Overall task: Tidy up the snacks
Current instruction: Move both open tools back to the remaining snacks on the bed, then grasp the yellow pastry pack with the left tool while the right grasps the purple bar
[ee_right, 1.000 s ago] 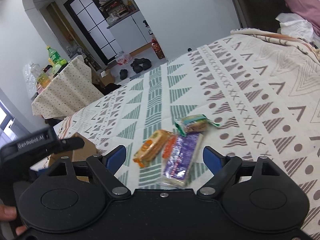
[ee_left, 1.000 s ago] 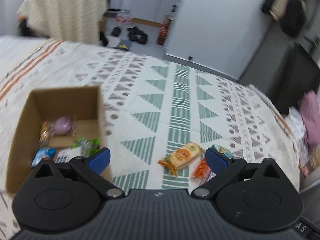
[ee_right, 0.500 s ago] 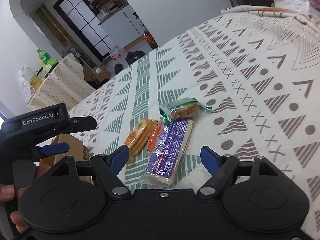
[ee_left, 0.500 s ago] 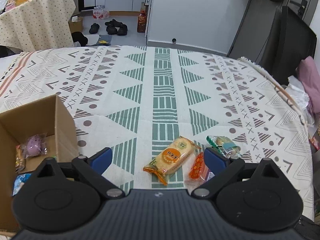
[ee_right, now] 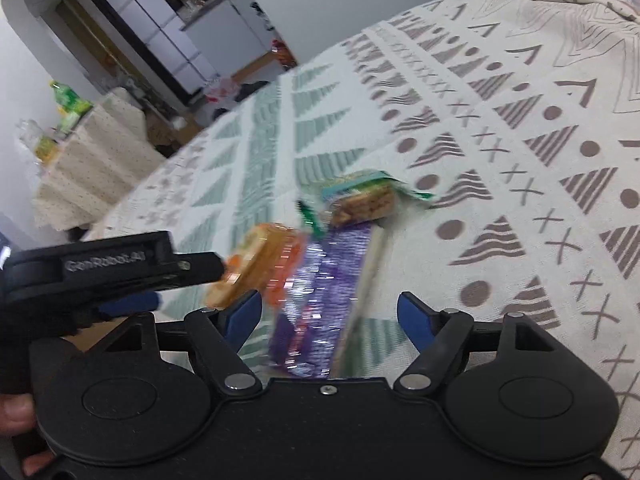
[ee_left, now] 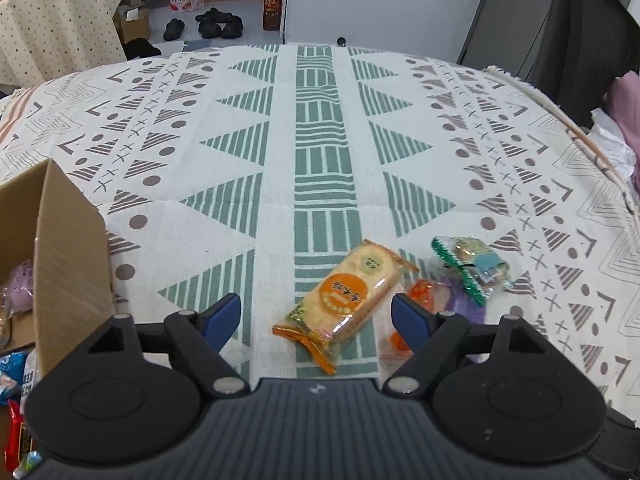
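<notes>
Several snack packets lie together on the patterned cloth. An orange-labelled cracker pack (ee_left: 348,292) lies between the open fingers of my left gripper (ee_left: 316,316). Right of it are a small orange packet (ee_left: 420,292) and a green-edged biscuit pack (ee_left: 470,268). In the right wrist view my right gripper (ee_right: 330,318) is open, its fingers either side of a long purple packet (ee_right: 320,292); the cracker pack (ee_right: 256,264) and biscuit pack (ee_right: 364,200) lie beyond. The left gripper's body (ee_right: 108,268) shows at left. A cardboard box (ee_left: 68,264) holding snacks stands at left.
The cloth (ee_left: 320,140) covers a wide surface whose far edge drops to a floor with shoes (ee_left: 216,26) and a bottle (ee_left: 272,6). A dark chair (ee_left: 560,24) stands at the right. A draped table (ee_right: 92,160) with bottles stands beyond.
My left gripper has swung right from over the box to the cracker pack. My right gripper has moved closer and lower over the purple packet; its view is now blurred.
</notes>
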Action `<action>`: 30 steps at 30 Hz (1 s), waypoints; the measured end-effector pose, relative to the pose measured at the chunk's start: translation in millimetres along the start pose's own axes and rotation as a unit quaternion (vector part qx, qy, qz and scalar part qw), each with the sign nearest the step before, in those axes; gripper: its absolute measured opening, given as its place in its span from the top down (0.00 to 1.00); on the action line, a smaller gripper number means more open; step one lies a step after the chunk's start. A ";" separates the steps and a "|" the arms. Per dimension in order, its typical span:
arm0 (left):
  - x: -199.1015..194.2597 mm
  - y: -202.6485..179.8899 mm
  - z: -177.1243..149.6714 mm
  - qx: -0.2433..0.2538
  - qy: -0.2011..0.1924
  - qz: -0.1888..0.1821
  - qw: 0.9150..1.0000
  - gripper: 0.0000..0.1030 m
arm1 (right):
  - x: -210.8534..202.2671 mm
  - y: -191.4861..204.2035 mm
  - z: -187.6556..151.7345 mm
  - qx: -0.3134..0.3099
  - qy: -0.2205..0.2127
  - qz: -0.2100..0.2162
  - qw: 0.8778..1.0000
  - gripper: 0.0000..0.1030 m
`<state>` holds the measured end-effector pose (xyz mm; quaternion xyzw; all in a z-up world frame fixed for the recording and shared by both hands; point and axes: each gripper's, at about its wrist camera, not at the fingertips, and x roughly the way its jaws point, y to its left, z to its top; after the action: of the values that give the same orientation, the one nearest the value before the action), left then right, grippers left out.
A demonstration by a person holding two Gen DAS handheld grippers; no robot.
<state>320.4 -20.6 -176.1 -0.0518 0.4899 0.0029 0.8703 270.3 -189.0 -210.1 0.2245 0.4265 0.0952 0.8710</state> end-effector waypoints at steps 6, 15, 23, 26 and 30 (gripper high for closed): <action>18.8 -8.5 0.5 0.018 0.017 -0.004 1.000 0.20 | -6.6 -4.9 -2.3 -0.013 -0.007 -0.033 0.999 0.42; 39.3 -7.9 1.0 0.028 0.025 0.005 0.999 0.33 | -15.3 -16.5 1.7 0.022 -0.019 -0.023 0.999 0.44; 36.3 -0.1 1.1 0.005 0.027 -0.007 1.000 0.61 | -1.1 4.9 0.7 0.000 -0.005 0.024 1.000 0.38; 35.1 -2.4 -2.3 0.010 0.029 -0.003 1.000 0.62 | 3.9 10.6 -3.2 -0.017 0.009 0.018 1.000 0.34; 31.9 -4.6 -8.3 0.011 0.045 -0.005 0.999 0.62 | 2.1 17.0 -8.7 -0.048 0.013 0.000 0.999 0.34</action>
<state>330.2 -27.4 -207.2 -0.0452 0.5281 -0.0093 0.8479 265.2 -170.5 -208.2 0.1814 0.4330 0.1183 0.8750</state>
